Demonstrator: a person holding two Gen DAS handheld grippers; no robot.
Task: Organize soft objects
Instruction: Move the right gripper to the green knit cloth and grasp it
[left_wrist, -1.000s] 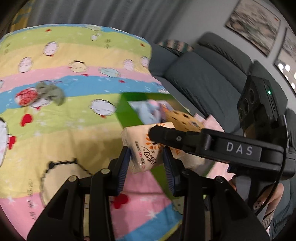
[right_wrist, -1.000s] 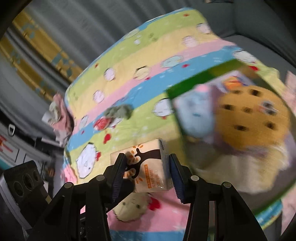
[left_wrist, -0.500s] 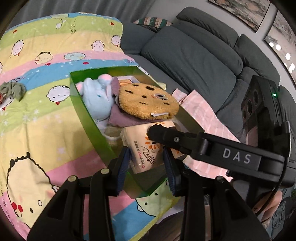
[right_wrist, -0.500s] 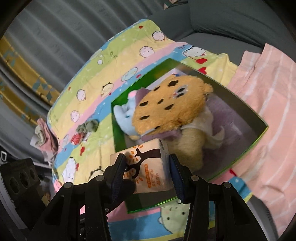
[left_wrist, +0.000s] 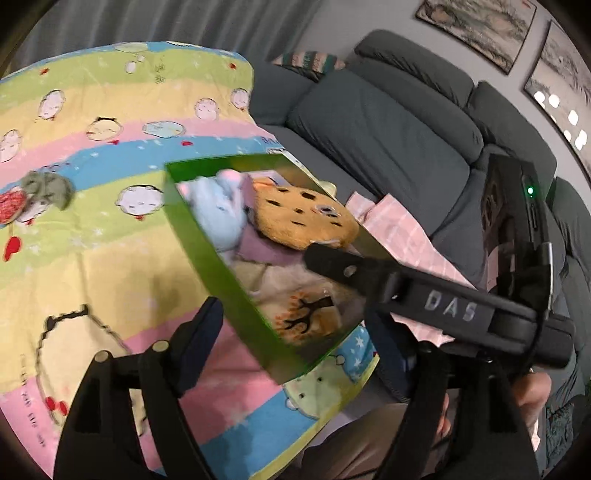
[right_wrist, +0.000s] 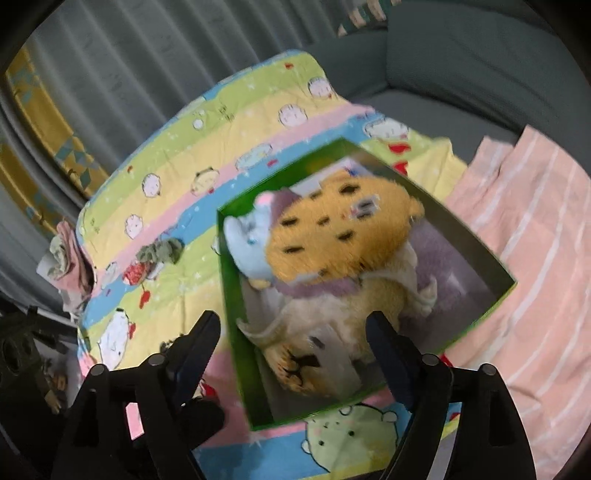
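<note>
A green box (left_wrist: 207, 243) (right_wrist: 231, 317) lies on the striped cartoon blanket. It holds a blue plush (left_wrist: 221, 210) (right_wrist: 247, 243), a spotted orange cookie plush (left_wrist: 303, 218) (right_wrist: 343, 225), purple cloth and a tissue pack with a tree print (left_wrist: 306, 317) (right_wrist: 306, 365) at its near end. My left gripper (left_wrist: 295, 339) is open and empty above the box's near end. My right gripper (right_wrist: 291, 350) is open and empty over the tissue pack; its body crosses the left wrist view (left_wrist: 424, 299).
A small grey-green cloth (left_wrist: 48, 186) (right_wrist: 160, 253) and a red item (right_wrist: 135, 273) lie on the blanket left of the box. A pink striped cloth (right_wrist: 535, 266) lies to the right. A grey sofa (left_wrist: 388, 136) stands behind. Clothes (right_wrist: 66, 258) pile at the blanket's far left edge.
Both grippers have opened and let go of the tissue pack, which now lies in the near end of the green box. Both grippers have pulled back a little.
</note>
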